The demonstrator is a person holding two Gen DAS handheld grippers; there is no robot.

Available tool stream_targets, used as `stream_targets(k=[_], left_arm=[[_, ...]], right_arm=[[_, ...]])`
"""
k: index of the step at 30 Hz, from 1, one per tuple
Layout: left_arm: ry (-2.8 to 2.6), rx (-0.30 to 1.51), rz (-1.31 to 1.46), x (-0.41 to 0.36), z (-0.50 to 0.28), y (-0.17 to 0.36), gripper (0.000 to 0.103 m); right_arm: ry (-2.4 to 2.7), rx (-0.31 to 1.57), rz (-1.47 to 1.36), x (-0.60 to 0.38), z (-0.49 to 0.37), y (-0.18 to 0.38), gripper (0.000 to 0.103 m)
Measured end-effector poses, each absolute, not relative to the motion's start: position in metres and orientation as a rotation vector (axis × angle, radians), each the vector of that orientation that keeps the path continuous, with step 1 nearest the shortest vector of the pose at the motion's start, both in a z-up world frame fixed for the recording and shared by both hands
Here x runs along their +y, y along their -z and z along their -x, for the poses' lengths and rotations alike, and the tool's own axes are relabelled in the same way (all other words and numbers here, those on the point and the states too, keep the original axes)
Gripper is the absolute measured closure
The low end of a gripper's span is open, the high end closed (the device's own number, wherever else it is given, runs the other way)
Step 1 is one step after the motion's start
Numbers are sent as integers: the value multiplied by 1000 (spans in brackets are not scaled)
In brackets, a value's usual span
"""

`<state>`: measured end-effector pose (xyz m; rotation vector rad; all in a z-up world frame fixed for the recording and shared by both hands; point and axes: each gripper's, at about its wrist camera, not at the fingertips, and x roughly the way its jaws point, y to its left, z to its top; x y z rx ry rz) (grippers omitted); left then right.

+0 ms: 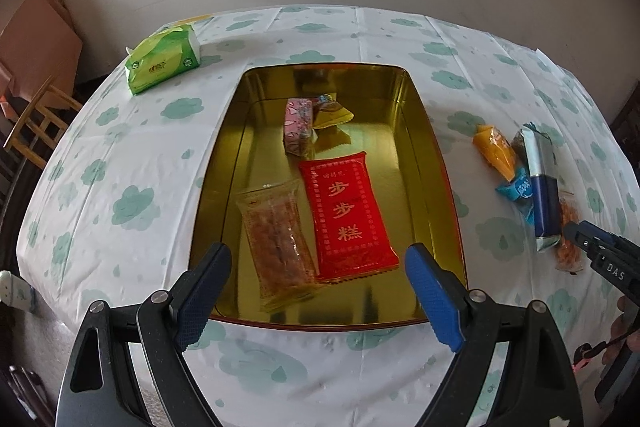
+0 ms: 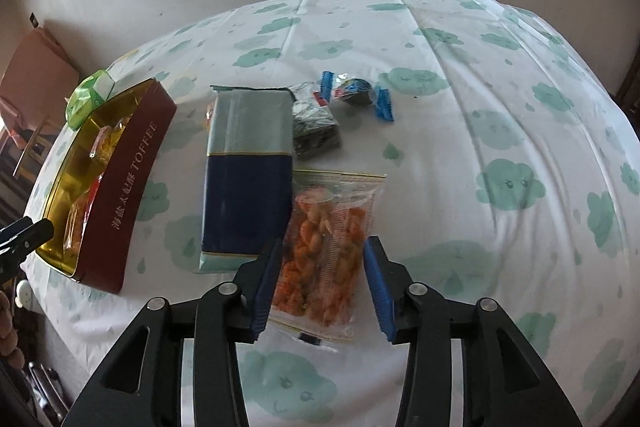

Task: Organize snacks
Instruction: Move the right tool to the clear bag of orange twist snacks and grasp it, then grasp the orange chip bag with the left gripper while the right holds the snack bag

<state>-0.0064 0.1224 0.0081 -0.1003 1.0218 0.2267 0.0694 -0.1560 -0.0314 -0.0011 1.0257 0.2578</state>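
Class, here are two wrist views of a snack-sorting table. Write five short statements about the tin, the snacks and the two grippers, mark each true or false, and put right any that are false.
1. The red packet lies inside the gold tin. True.
2. The left gripper is clamped on the red packet. False: its fingers are spread wide, holding nothing.
3. The bag of orange snacks lies on the tablecloth, outside the tin. True.
4. The right gripper is shut tight. False: its fingers stand open on either side of the orange snack bag.
5. The green tissue pack sits inside the tin. False: it lies on the tablecloth beyond the tin.
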Motion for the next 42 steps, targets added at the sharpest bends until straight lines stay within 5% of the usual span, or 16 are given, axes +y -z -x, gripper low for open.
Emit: stream_targets(k=[33, 42], left_arm=[[-80, 1023, 53, 55, -72, -18, 17], [-25, 1092, 84, 30, -115, 1, 39]], right_arm=[[-55, 880, 63, -224, -111, 47, 62], [-65, 865, 48, -226, -111, 49, 61]])
